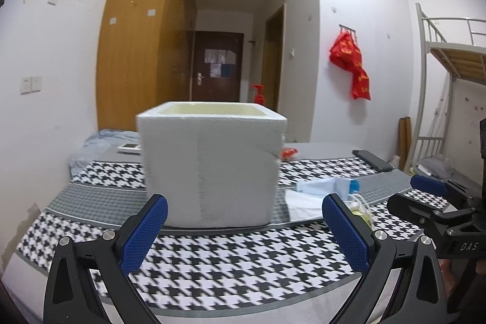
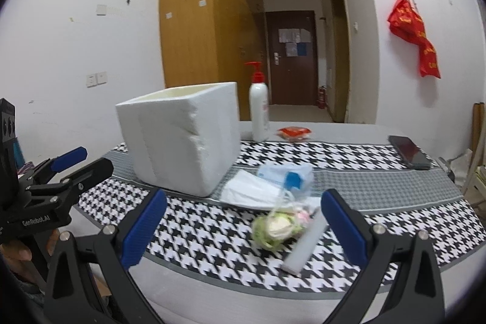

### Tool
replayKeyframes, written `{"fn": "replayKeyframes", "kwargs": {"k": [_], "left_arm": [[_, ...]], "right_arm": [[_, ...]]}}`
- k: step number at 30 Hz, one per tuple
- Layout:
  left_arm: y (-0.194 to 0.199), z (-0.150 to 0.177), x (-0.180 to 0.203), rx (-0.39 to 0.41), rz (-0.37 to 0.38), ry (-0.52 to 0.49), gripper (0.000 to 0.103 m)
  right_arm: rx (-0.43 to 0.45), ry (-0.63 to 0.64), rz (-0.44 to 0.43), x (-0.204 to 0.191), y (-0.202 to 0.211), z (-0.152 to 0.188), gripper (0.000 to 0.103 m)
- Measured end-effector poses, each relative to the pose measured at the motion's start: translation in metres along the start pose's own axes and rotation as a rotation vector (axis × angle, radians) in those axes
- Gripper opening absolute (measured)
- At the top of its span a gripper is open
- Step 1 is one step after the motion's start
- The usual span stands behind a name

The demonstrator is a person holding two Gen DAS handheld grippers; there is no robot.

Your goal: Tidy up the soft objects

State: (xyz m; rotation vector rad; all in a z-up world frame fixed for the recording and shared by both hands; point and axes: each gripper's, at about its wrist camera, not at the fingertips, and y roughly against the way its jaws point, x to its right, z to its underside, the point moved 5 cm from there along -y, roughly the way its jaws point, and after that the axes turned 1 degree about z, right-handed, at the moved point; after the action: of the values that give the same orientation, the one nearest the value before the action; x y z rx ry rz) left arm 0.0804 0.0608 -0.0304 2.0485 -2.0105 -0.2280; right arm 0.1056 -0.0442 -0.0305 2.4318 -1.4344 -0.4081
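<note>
Both grippers, left (image 1: pixel 243 230) and right (image 2: pixel 243 228), hover with jaws wide, holding nothing. The soft things lie just right of the foam box (image 2: pixel 179 138): white cloth (image 2: pixel 249 192), blue packet (image 2: pixel 285 175), and nearest, a green-white bundle (image 2: pixel 278 228) touching a white bar (image 2: pixel 306 245). A pinch on the bundle could catch the bar too, or drag the cloth along.

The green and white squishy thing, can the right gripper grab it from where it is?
Probably yes. The green and white bundle lies on the houndstooth cloth just ahead of the right gripper, whose jaws stand wide open with nothing between. A white stick lies against it, though.
</note>
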Motion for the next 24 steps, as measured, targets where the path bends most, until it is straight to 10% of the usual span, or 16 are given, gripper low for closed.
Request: {"fn": "replayKeyframes", "kwargs": {"k": [24], "left_arm": [[-0.063, 0.023, 0.091, -0.176, 0.255, -0.178, 0.102]], "right_arm": [[-0.053, -0.107, 0.161, 0.077, 0.000, 0.024, 0.103]]}}
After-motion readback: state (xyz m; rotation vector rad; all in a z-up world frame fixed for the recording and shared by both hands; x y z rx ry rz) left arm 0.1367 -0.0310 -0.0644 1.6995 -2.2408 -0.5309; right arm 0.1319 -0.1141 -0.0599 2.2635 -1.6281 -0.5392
